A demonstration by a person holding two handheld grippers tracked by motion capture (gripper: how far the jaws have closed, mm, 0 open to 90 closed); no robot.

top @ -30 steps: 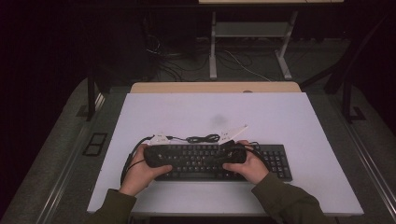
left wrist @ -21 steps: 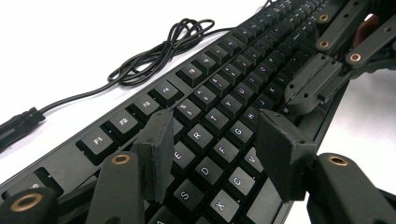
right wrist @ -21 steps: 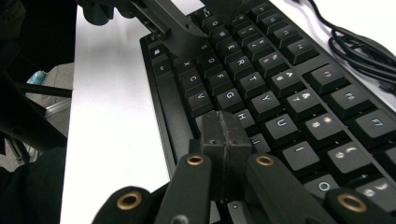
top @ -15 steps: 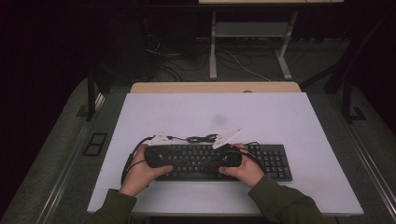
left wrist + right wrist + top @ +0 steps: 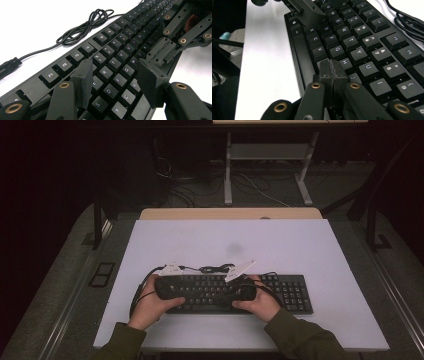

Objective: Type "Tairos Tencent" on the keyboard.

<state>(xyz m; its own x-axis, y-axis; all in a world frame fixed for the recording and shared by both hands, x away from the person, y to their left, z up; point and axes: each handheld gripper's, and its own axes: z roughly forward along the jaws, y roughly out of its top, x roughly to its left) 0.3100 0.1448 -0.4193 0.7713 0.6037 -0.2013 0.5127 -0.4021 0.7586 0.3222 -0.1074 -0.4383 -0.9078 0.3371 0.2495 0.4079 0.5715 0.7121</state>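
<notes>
A black keyboard [image 5: 290, 292] lies near the front edge of the white tabletop [image 5: 260, 240], with its black cable [image 5: 215, 268] coiled behind it. My left gripper [image 5: 170, 287] hovers over the keyboard's left end. In the left gripper view it [image 5: 116, 70] stands open above the letter keys [image 5: 117, 45] with nothing between its pads. My right gripper [image 5: 245, 291] is over the middle of the keyboard. In the right gripper view it [image 5: 333, 65] is shut with nothing held, its tips just below the H key [image 5: 345, 62]. I cannot tell whether they touch a key.
A wooden table edge [image 5: 230, 213] shows behind the white top. Farther back, a metal frame [image 5: 270, 155] and loose cables [image 5: 260, 190] are on the dark floor. The cable's plug [image 5: 8, 65] lies on the white surface left of the keyboard.
The right gripper has shifted a little to the left along the keyboard, toward the left gripper. The left hand and the keyboard have stayed put.
</notes>
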